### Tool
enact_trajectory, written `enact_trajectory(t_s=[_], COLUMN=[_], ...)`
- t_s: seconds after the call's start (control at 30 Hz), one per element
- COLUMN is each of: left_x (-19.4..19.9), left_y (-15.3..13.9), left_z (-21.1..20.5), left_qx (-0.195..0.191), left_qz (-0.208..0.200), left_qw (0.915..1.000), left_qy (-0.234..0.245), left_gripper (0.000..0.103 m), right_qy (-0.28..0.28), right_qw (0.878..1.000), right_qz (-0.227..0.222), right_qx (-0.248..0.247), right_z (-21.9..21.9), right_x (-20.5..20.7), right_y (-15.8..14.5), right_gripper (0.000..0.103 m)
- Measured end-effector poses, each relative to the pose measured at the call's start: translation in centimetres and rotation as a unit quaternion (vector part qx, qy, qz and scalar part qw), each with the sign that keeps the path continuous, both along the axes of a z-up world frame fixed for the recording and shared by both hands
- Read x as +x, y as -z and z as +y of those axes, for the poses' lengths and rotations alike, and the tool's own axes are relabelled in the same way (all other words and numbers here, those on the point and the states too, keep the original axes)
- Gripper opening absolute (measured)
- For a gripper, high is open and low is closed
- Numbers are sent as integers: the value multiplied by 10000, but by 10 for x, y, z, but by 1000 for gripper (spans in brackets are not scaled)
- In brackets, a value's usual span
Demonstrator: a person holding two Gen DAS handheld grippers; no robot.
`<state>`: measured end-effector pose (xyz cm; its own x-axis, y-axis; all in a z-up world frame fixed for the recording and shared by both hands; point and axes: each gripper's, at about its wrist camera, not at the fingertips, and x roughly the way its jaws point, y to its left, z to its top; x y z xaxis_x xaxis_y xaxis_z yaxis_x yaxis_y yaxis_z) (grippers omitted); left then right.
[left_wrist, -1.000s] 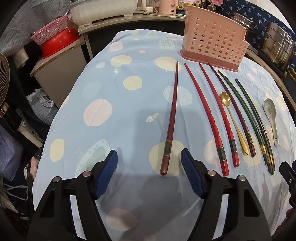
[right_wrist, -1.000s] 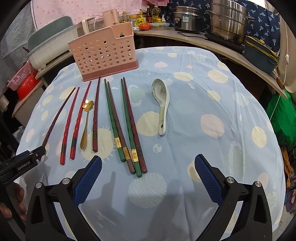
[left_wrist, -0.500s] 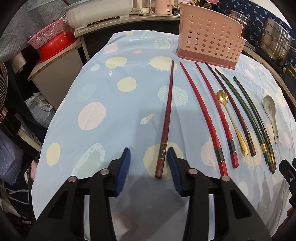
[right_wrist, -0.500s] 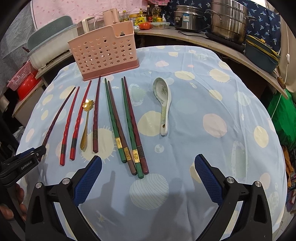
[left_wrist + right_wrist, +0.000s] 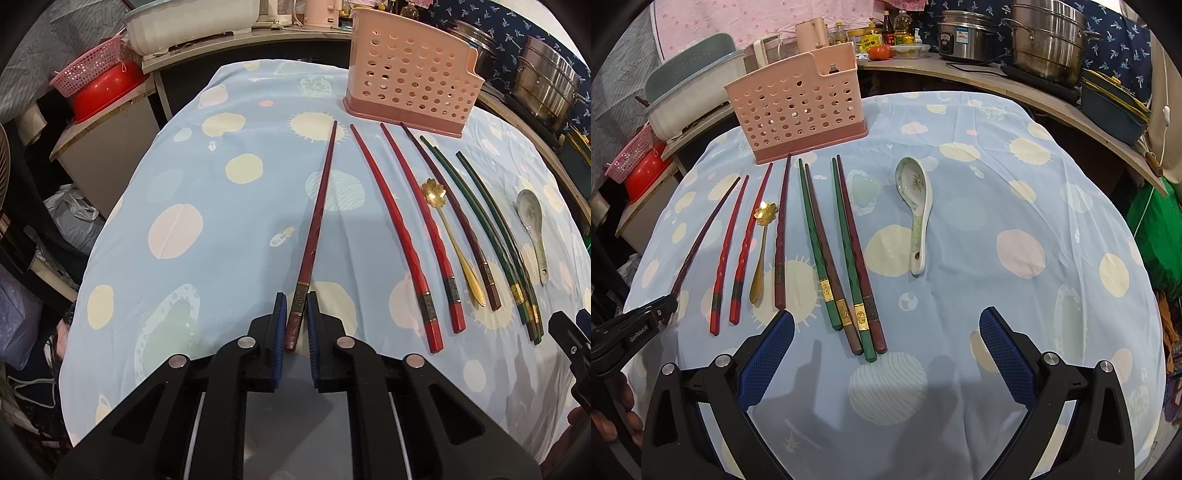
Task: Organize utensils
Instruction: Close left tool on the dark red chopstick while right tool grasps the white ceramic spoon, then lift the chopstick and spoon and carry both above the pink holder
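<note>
Chopstick (image 5: 312, 236) end between closing left tool (image 5: 296, 314)

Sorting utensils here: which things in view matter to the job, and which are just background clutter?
Job: dark red chopstick between the closing left gripper pads, red chopsticks, green chopsticks, gold spoon, ceramic spoon, pink holder.

Lying about: steel pots, red bowl, pink basket.

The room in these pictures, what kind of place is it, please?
Most likely a home kitchen or dining corner. A table with a dotted blue tablecloth carries chopsticks and a pink utensil holder; on the counter behind stand steel pots, a rice cooker and oil bottles.
</note>
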<state>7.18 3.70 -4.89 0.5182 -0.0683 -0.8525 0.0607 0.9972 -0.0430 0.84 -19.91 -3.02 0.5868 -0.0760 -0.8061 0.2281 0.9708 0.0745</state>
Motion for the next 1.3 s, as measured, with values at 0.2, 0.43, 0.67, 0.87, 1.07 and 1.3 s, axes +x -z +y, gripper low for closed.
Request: enact_trajectory(t_s=[0.2, 0.43, 0.67, 0.87, 1.07, 1.3], left_x=[-4, -3, 0, -1, -4, -11], left_y=[-8, -18, -17, -14, -10, -22], left_z=[-3, -6, -6, -1, 6, 7], left_qx=[-68, -98, -110, -140, -171, -202], left_qz=[-71, -157, -135, -76, -7, -121], left_qw=[9999, 9998, 9998, 9999, 9998, 9997], left_qy=[39, 81, 77, 40, -32, -24], left_gripper=[8, 8, 8, 8, 8, 8], right_qy=[146, 303, 199, 152, 111, 114], right_qw=[9998, 9994, 9995, 9993, 9986, 9972], right_qz=[-102, -133, -15, -26, -78, -264], right_qx=[-62, 35, 249, 341, 520, 685], right_z=[-14, -36, -41, -41, -45, -48], right_x=[8, 28, 48, 52, 49, 35], right_y=[-3, 2, 17, 24, 24, 10], right_gripper=[96, 78, 50, 22, 8, 7])
